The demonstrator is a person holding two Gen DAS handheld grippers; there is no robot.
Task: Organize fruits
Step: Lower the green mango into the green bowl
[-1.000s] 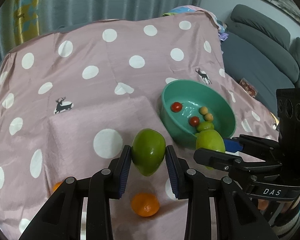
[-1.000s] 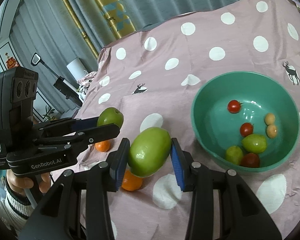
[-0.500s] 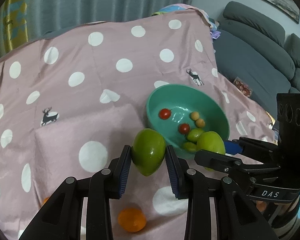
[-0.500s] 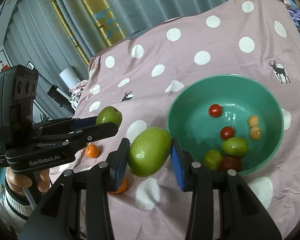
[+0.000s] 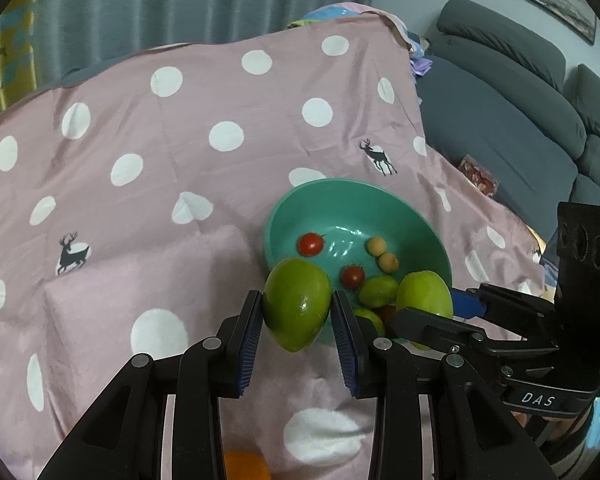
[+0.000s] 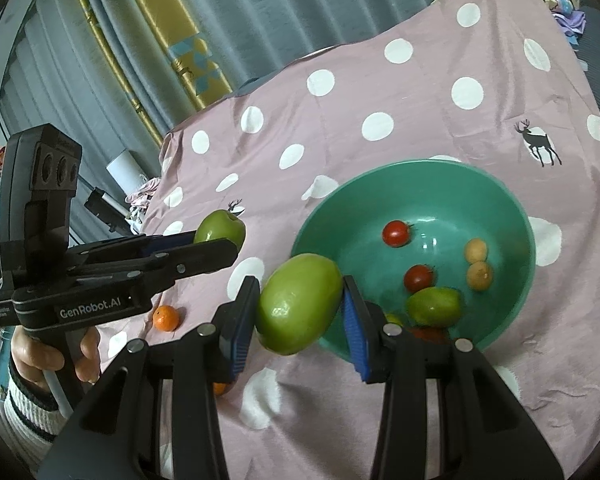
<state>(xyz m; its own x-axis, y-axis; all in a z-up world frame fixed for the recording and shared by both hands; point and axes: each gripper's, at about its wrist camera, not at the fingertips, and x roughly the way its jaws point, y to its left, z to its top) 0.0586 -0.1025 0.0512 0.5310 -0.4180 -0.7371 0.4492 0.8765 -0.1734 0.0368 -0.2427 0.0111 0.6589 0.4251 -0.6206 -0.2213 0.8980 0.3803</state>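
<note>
**Two green fruits in transit; bowl partly filled**

The left gripper [image 5: 296,320] is clamped on a smooth green egg-shaped fruit [image 5: 298,306], blue pads pressing both sides. The right gripper [image 6: 302,316] is likewise closed on a larger green oval fruit [image 6: 300,302]. Both fruits hang above the near rim of the round teal plastic bowl [image 6: 512,208], which sits on the pink polka-dot cloth [image 5: 220,92]; neither is yet inside it.

Done: in the right wrist view the bowl holds two red cherry tomatoes [image 6: 396,233], two small tan round fruits [image 6: 475,250] at 3 o'clock of centre, and a green fruit [image 6: 434,306] at 5 o'clock.

Left: the two carried fruits need release into the bowl. A small orange citrus [image 6: 166,318] lies on the cloth at 9 o'clock of the bowl, well apart from it. A second orange fruit [image 5: 246,466] shows at the bottom edge of the left wrist view.

Obscured: that second orange is cut off by the frame. More fruit at the bowl's near wall sits behind the right gripper's fingers; its count cannot be confirmed.
</note>
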